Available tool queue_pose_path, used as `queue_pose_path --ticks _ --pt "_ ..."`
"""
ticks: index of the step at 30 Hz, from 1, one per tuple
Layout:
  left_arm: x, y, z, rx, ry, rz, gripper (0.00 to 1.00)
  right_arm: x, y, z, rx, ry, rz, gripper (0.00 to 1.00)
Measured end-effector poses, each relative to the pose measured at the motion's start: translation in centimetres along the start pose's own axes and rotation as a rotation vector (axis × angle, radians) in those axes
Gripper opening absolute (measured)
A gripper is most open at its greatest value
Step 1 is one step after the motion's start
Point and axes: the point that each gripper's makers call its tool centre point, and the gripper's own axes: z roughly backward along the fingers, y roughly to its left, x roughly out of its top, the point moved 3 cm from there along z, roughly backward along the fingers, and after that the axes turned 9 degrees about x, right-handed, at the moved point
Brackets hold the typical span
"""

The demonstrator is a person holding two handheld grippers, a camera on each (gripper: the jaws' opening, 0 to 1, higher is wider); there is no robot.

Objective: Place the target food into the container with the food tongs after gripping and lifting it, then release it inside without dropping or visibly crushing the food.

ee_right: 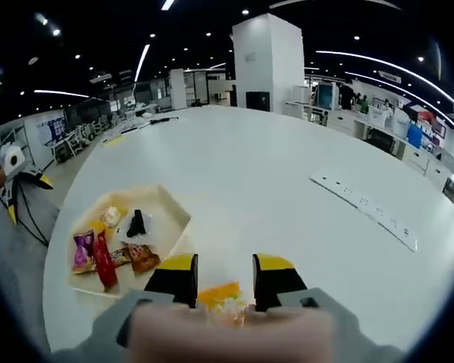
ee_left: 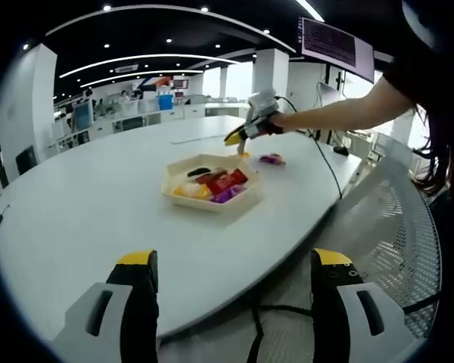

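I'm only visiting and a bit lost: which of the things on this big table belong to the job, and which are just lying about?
Part of the job:
- cream tray holding snacks
- orange-and-white food item between the right gripper jaws
- left gripper, held back, open

Just lying about:
- purple packet beyond the tray
- long white strip on the table

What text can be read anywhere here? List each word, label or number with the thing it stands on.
None can be read.
Hanging screen: lines of text, too small and blurred.
Snack packets in the tray: printing too blurred.
Purple packet on the table: no legible print.
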Motion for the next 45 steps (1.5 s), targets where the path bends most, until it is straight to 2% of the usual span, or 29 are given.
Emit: queue_pose_path --ticks 2,6,8,9,13,16,21,23,27,30,38,43,45 --pt "0.0 0.0 0.0 0.000 0.000 0.000 0.80 0.2 -0.2 0.0 0.019 -0.007 -0.001 0.28" --pt "0.0 0.1 0.0 -0.001 0.001 0.001 0.80 -0.1 -0.5 -0.4 0.057 0.022 0.030 0.28" --pt "0.0 0.1 0.0 0.000 0.002 0.001 0.80 -1.0 0.0 -0.9 0.089 0.080 0.062 0.28" --pt "0.0 0.1 0.0 0.000 0.002 0.001 0.80 -0.7 0.0 -1.1 0.080 0.066 0.095 0.28" --pt "0.0 0.1 0.0 0.000 0.002 0.001 0.80 -0.5 0.8 -1.5 0.087 0.085 0.111 0.27" --pt "0.0 0.1 0.0 0.000 0.001 0.001 0.80 -0.6 1.7 -1.7 0.087 0.102 0.154 0.26" --pt "0.0 0.1 0.0 0.003 -0.002 0.001 0.80 -0.8 1.4 -1.7 0.069 0.128 0.176 0.22" --pt "0.0 0.1 0.0 0.005 -0.002 0.001 0.80 -0.9 1.2 -1.7 0.039 0.129 0.156 0.20" --pt "0.0 0.1 0.0 0.006 -0.003 0.000 0.80 -0.9 0.5 -1.4 -0.038 0.085 0.042 0.18" --pt "0.0 0.1 0.1 0.007 -0.005 -0.001 0.80 -1.0 0.3 -1.2 -0.076 0.065 0.030 0.17" --pt "0.1 0.1 0.1 0.004 -0.010 -0.002 0.79 -1.1 0.5 -0.5 -0.113 0.052 0.003 0.16" --pt "0.2 0.0 0.1 0.001 -0.016 -0.004 0.80 -1.2 2.0 0.3 -0.093 0.068 -0.014 0.16" --pt "0.2 -0.1 0.1 -0.001 -0.018 -0.005 0.80 -1.1 1.9 0.6 -0.094 0.065 -0.006 0.16"
